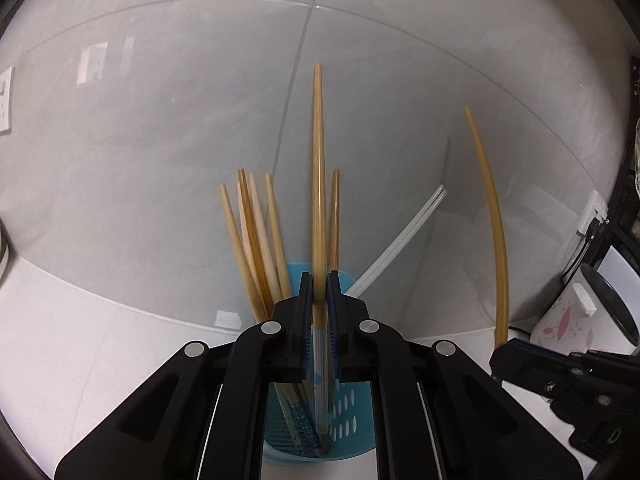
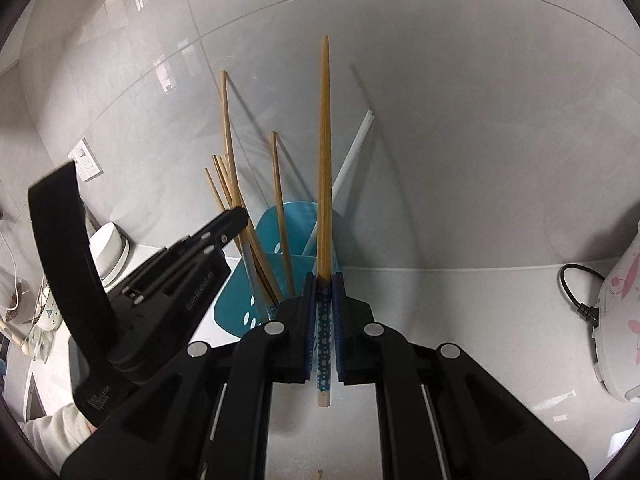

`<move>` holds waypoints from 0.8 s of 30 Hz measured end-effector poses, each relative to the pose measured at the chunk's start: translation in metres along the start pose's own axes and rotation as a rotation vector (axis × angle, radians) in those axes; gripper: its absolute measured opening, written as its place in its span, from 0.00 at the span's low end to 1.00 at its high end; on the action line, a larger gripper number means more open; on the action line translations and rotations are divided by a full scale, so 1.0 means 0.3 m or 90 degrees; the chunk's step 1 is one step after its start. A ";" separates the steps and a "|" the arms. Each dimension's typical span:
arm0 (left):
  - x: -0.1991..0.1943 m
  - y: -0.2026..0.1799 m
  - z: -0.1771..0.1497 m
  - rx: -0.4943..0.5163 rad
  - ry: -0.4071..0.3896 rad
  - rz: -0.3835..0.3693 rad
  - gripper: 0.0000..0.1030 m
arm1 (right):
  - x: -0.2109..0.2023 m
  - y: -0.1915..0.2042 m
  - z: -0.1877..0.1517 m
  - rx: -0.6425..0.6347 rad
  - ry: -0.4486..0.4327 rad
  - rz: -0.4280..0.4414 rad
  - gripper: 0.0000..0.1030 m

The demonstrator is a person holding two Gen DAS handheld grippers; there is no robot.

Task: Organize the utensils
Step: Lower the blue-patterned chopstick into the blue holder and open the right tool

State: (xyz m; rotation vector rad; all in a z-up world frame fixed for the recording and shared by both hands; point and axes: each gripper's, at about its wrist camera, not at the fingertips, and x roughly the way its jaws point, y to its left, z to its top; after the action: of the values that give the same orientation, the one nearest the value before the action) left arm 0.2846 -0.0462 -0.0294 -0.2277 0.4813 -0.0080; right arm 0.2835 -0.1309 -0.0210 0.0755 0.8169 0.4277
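A blue perforated chopstick holder (image 1: 348, 416) stands on the white counter and holds several wooden chopsticks (image 1: 256, 240) and a white pair (image 1: 400, 244). My left gripper (image 1: 319, 292) is shut on a wooden chopstick (image 1: 318, 184) with a grey striped end, upright over the holder. My right gripper (image 2: 324, 284) is shut on a wooden chopstick (image 2: 325, 160) with a blue dotted end, held upright just right of the holder (image 2: 292, 236). The right gripper (image 1: 520, 356) and its chopstick (image 1: 496, 240) also show in the left wrist view. The left gripper (image 2: 236, 216) shows in the right wrist view.
A white rice cooker with pink flowers (image 2: 620, 320) and its black cord (image 2: 576, 292) stand at the right. A white round appliance (image 2: 108, 252) sits at the left by a wall socket (image 2: 86, 160). Grey tiled wall (image 1: 200, 120) rises behind the holder.
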 end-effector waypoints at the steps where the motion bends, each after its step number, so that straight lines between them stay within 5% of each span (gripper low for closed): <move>1: 0.006 -0.005 -0.006 0.001 0.002 0.001 0.06 | 0.002 -0.001 -0.001 0.001 0.001 0.000 0.06; 17: 0.015 0.017 -0.034 0.014 0.057 0.023 0.10 | -0.001 0.002 0.005 -0.002 0.011 0.000 0.07; 22: -0.026 0.019 -0.017 0.029 0.085 0.052 0.41 | -0.005 0.010 0.005 -0.008 0.009 0.002 0.07; 24: -0.043 0.030 -0.015 0.032 0.102 0.060 0.46 | -0.005 0.013 0.008 -0.009 0.007 0.003 0.07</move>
State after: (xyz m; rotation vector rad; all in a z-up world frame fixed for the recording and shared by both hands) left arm 0.2706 -0.0376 -0.0294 -0.1563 0.6508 0.0538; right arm 0.2828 -0.1276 -0.0175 0.0613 0.8251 0.4388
